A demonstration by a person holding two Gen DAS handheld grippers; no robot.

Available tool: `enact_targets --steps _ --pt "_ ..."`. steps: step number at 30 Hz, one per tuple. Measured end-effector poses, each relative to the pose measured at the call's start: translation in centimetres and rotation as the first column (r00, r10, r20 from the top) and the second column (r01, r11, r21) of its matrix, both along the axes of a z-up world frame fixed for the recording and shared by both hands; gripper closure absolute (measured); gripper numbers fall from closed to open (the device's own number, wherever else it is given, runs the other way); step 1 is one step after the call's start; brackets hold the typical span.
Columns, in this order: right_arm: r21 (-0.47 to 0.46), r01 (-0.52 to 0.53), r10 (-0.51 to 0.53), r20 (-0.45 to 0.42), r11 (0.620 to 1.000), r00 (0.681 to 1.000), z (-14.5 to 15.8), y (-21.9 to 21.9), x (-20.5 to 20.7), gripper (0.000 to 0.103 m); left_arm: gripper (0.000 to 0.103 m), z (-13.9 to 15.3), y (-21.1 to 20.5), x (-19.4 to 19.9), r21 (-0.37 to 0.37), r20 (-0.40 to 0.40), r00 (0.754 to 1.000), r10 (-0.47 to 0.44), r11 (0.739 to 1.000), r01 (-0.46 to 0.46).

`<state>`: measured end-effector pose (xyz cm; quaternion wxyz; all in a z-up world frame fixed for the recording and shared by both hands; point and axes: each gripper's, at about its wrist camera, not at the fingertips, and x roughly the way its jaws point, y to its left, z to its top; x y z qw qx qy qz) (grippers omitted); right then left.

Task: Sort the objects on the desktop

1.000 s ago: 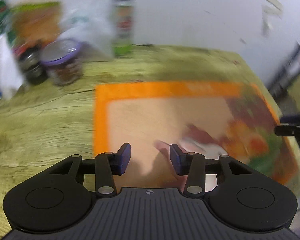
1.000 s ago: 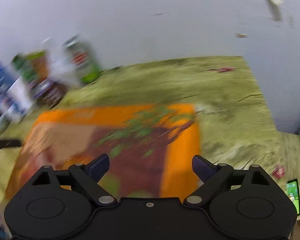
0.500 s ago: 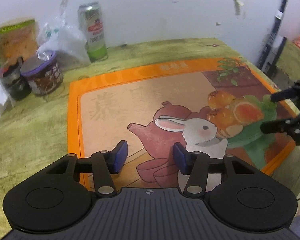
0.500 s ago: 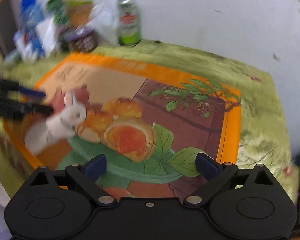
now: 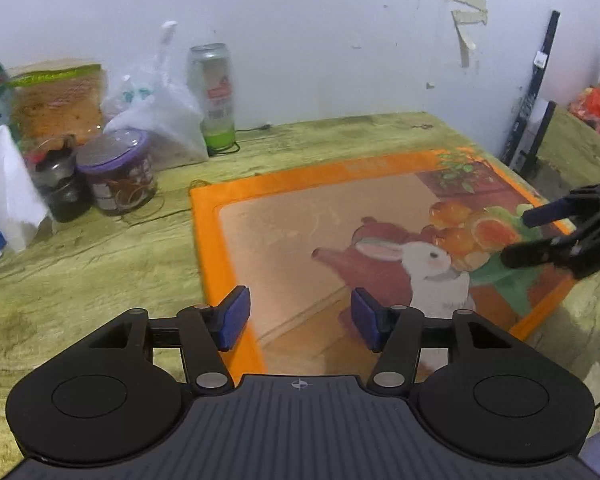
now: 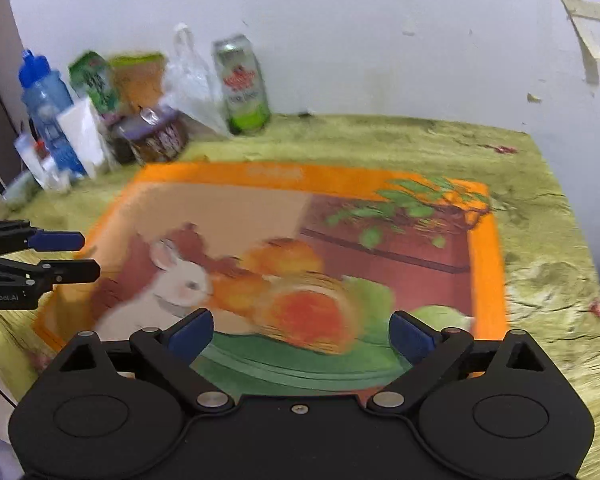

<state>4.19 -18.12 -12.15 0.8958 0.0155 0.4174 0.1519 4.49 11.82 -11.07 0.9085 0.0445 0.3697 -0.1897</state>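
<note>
Clutter is bunched at the far left of the counter (image 5: 100,264), against the wall: a beer can (image 5: 214,94), a clear plastic bag (image 5: 160,120), a purple-lidded tub (image 5: 118,170), a dark jar (image 5: 60,184), a snack packet (image 5: 58,100) and, in the right wrist view, a blue bottle (image 6: 46,108). All of it lies well ahead and to the left of both tools. The left hand-held gripper (image 5: 298,320) hovers over the near left edge of the orange picture mat (image 5: 340,216), its jaws opening with nothing between them. The right hand-held gripper (image 6: 300,334) hangs above the mat's near side, jaws wide but closing a little, also empty.
</note>
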Motion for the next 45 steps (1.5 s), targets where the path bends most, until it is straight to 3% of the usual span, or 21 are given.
enact_targets --steps 3,7,8,22,23,26,29,30,34,38,45 --pt "-0.043 -0.032 0.032 -0.005 0.999 0.999 -0.9 2.1 -1.0 0.008 0.047 -0.4 0.9 -0.8 -0.022 -0.016 1.0 -0.015 1.0 0.015" --pt "-0.138 -0.036 0.039 0.023 0.99 0.999 -2.0 4.0 -2.7 0.006 0.046 -2.2 1.0 -2.0 0.005 -0.011 0.999 -0.048 0.999 0.049" --pt "-0.14 -0.034 0.038 0.025 0.99 0.999 -2.1 4.1 -2.8 0.005 0.046 -2.6 0.8 -2.5 0.03 0.021 0.998 -0.065 0.997 0.064" --pt "-0.128 0.0 0.013 0.104 0.992 0.995 -2.7 4.2 -3.7 0.001 0.044 -3.7 0.7 -3.9 0.021 0.119 0.992 -0.05 0.999 0.047" --pt "-0.129 0.009 0.006 0.111 0.992 0.994 -2.8 4.4 -3.7 0.0 0.042 -3.6 0.5 -3.8 0.026 0.116 0.992 -0.045 0.999 0.042" --pt "-0.129 0.048 -0.031 0.134 0.99 0.991 -2.8 4.7 -4.0 0.0 0.0 -3.2 -0.2 -2.7 0.075 0.049 0.998 0.046 0.996 -0.05" --pt "-0.136 0.096 -0.078 0.131 0.986 0.988 -2.4 4.9 -4.3 0.0 0.0 -2.2 -0.1 -1.7 0.04 -0.056 0.991 0.122 0.992 -0.12" --pt "-0.149 0.115 -0.097 0.119 0.982 0.988 -2.1 5.1 -4.5 0.001 0.0 -1.6 -0.3 -1.9 0.039 -0.043 0.99 0.136 0.99 -0.134" --pt "-0.052 0.192 -0.181 0.165 0.98 0.969 0.8 4.4 -7.9 0.0 0.0 1.2 -1.5 -3.5 0.052 0.047 0.984 0.17 0.984 -0.173" --pt "0.024 0.242 -0.243 0.158 0.97 0.957 3.0 3.2 -11.4 0.0 0.0 3.8 -3.7 -5.4 0.095 0.096 0.987 0.128 0.986 -0.137" --pt "0.166 0.421 -0.433 0.042 0.892 0.9 4.8 -0.5 -17.1 0.0 0.0 6.5 -7.2 -10.0 0.089 0.062 0.996 0.06 0.994 -0.066"
